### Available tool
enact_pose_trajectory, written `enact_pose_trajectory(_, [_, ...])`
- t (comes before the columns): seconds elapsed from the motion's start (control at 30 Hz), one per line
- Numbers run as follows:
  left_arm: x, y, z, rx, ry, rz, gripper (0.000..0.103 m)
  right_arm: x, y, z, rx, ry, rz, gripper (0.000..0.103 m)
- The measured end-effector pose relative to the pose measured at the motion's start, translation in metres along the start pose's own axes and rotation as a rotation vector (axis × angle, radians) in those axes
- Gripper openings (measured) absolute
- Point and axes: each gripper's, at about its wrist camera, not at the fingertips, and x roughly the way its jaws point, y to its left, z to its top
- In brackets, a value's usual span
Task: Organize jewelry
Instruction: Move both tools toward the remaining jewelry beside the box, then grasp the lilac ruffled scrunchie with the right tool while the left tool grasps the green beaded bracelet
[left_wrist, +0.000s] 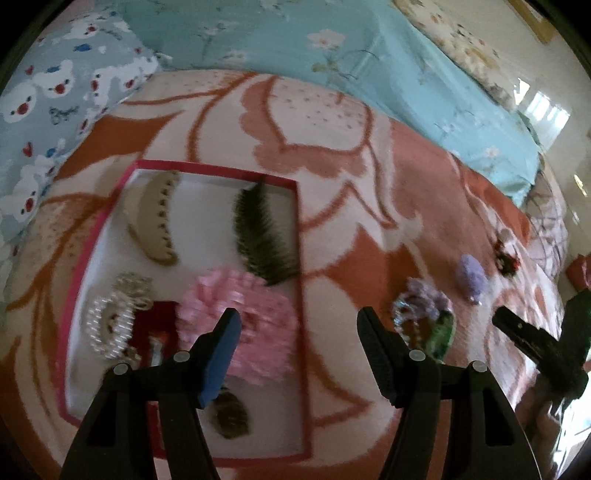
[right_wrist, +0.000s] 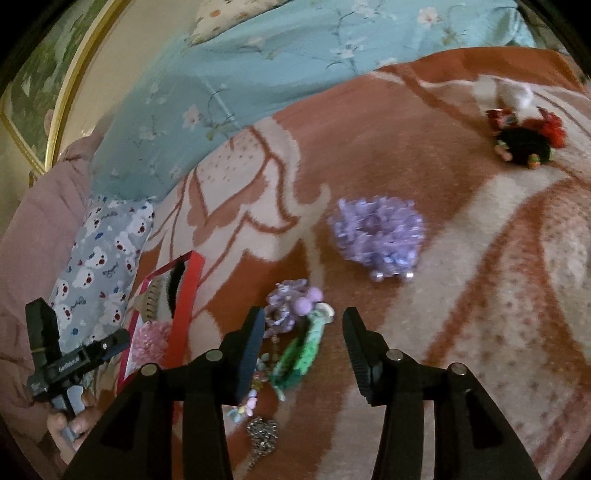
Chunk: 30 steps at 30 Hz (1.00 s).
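Sorting step, midway by my read: the red-rimmed box already holds a beige claw clip, dark comb, pink scrunchie, pearl piece and a brown clip. My left tongs hang over the box's right edge, jaws about half apart, nothing between them; pink scrunchie sits at 9 o'clock of the tips.

My right tongs are part open, empty too. Just ahead of their tips, leaning 11 o'clock: green clip and small purple beaded piece, with a bead string and a metal charm trailing toward 7. Bigger purple scrunchie lies at 1 o'clock, black-and-red tie far off at 2.

Next, likely: lower the right tongs onto the green clip, close, carry it toward 9 o'clock into the box. Tangled pile, so aim for one piece only.
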Motion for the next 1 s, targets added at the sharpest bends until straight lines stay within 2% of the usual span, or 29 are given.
enact_pose_trajectory(0.3, [0.027, -0.058, -0.012, 0.1, 0.064, -0.071, 0.065, -0.005, -0.027, 0.011, 0.027, -0.018, -0.055, 0.048])
enact_pose_trajectory(0.37, [0.036, -0.074, -0.013, 0.132, 0.079, -0.089, 0.065, -0.002, -0.034, 0.015, 0.032, -0.015, -0.072, 0.056])
enact_pose_trajectory(0.67, [0.084, -0.139, -0.015, 0.242, 0.135, -0.141, 0.065, 0.025, -0.053, 0.039, 0.053, 0.009, -0.112, 0.057])
enact_pose_trajectory(0.83, [0.117, -0.161, -0.016, 0.282, 0.178, -0.148, 0.064, 0.042, -0.056, 0.052, 0.05, 0.021, -0.114, 0.057])
enact_pose_trajectory(0.9, [0.131, -0.168, -0.018, 0.296, 0.202, -0.15, 0.063, 0.049, -0.058, 0.054, 0.05, 0.033, -0.119, 0.054])
enact_pose_trajectory(0.93, [0.136, -0.171, -0.02, 0.301, 0.207, -0.149, 0.062, 0.052, -0.058, 0.054, 0.049, 0.037, -0.122, 0.048])
enact_pose_trajectory(0.97, [0.143, -0.174, -0.022, 0.308, 0.213, -0.145, 0.053, 0.054, -0.058, 0.054, 0.047, 0.04, -0.127, 0.034])
enact_pose_trajectory(1.0, [0.15, -0.175, -0.023, 0.312, 0.226, -0.137, 0.04, 0.056, -0.058, 0.053, 0.046, 0.046, -0.131, 0.028])
